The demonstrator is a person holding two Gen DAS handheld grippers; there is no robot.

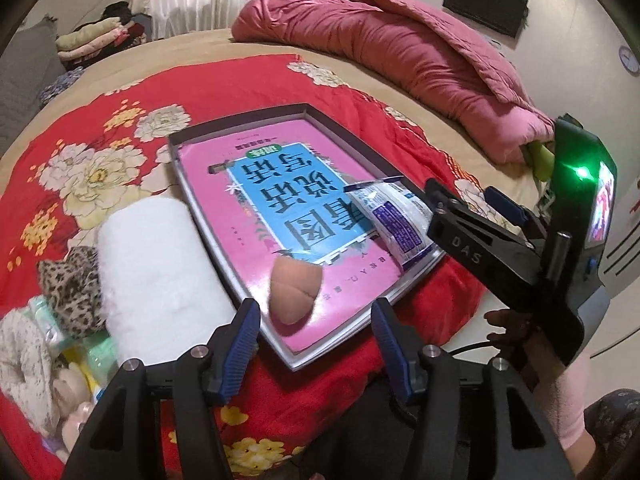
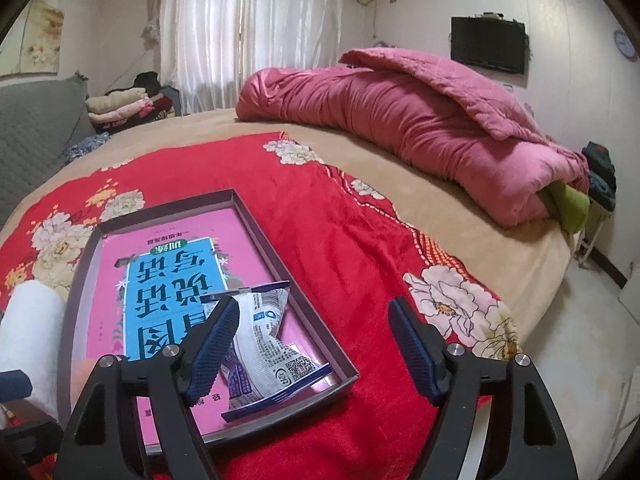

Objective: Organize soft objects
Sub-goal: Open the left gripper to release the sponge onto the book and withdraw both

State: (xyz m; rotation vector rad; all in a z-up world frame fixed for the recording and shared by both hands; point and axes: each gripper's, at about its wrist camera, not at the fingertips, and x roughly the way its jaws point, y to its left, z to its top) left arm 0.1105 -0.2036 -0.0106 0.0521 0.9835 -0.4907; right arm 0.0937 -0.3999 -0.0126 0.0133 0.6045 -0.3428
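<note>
Seemingly the sorting is partway along. From the left wrist view, the left tongs stand apart with nothing between them, hovering over the near edge of the shallow box that lies on the red floral bedspread. Inside the box, on its pink printed bottom, rest a peach-coloured soft pad near the front and a white-and-blue packet toward the right side. Left of the box, still on the bedspread, sit a white fluffy roll, a leopard-print cloth, a lacy white cloth and some pale green packets, bunched together. The right tongs reach in beside the packet; whether they touch it I cannot tell here.

From the right wrist view, the right tongs are spread wide, holding nothing. The packet lies crumpled in the box's near right corner, partly behind the left-hand finger. A pink quilt is heaped further back on the bed.

By my reading, two items are placed and the pile at the left remains to be moved.
</note>
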